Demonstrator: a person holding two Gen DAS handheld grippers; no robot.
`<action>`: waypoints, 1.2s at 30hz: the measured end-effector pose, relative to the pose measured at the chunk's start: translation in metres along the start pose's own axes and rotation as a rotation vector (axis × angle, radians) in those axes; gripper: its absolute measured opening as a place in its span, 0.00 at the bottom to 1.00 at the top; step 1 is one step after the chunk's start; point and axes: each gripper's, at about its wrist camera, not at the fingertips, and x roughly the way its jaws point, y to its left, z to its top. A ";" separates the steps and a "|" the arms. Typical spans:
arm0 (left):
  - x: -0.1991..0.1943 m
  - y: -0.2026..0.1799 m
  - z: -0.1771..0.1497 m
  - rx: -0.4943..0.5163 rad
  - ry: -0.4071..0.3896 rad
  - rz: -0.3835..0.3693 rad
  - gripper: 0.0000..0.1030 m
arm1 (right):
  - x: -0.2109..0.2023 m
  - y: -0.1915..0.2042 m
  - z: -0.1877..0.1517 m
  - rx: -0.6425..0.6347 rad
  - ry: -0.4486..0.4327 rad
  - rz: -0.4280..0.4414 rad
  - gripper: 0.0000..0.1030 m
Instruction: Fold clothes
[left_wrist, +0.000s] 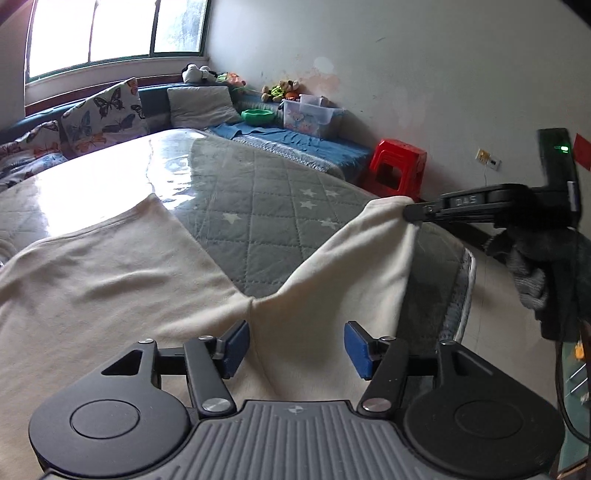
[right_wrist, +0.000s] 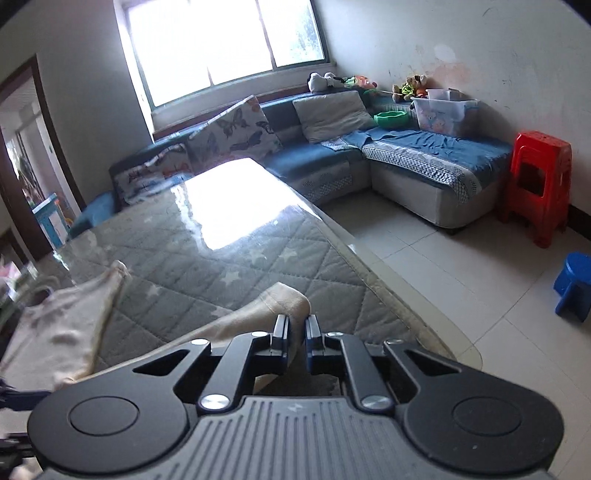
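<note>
My left gripper (left_wrist: 295, 349) sits low at 6 o'clock in its own view, jaws standing wide apart, blue pads bare. The cream garment (left_wrist: 122, 280) lies under and between them, not pinched.

My right gripper (right_wrist: 296, 336) has its jaws nearly closed on a fold of the same cream garment (right_wrist: 280, 302). From the left wrist I see that gripper (left_wrist: 410, 214) at 3 o'clock lifting the cloth's corner clear of the table.

The garment spreads over a grey quilted, star-printed table cover (left_wrist: 258, 206) under a glossy sheet. The rest trails off toward 9 o'clock.

Mid distance, right wrist view: a red plastic stool (right_wrist: 537, 184) at 2 o'clock, a blue stool (right_wrist: 574, 282) at 3 o'clock on the tiled floor.

Far, along the corner sofa (right_wrist: 406, 162): a clear plastic storage bin (right_wrist: 443, 114) at 1 o'clock with a smaller clear tub (right_wrist: 437, 94) resting on top of it; contents too small to tell. Just beside it a green bowl (right_wrist: 390, 119), inside not visible. Plush toys (right_wrist: 410, 86) sit on the ledge behind the bin. Butterfly-print cushions (right_wrist: 240, 129) lean at 11 o'clock under the window (right_wrist: 225, 44).
</note>
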 end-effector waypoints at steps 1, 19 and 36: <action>0.004 0.001 0.001 -0.011 0.001 -0.005 0.66 | -0.004 0.001 0.002 0.001 -0.012 0.009 0.07; -0.091 0.047 -0.042 -0.145 -0.089 0.097 0.71 | -0.090 0.091 0.052 -0.198 -0.157 0.274 0.07; -0.183 0.093 -0.107 -0.292 -0.180 0.351 0.74 | -0.075 0.324 -0.010 -0.698 0.082 0.681 0.11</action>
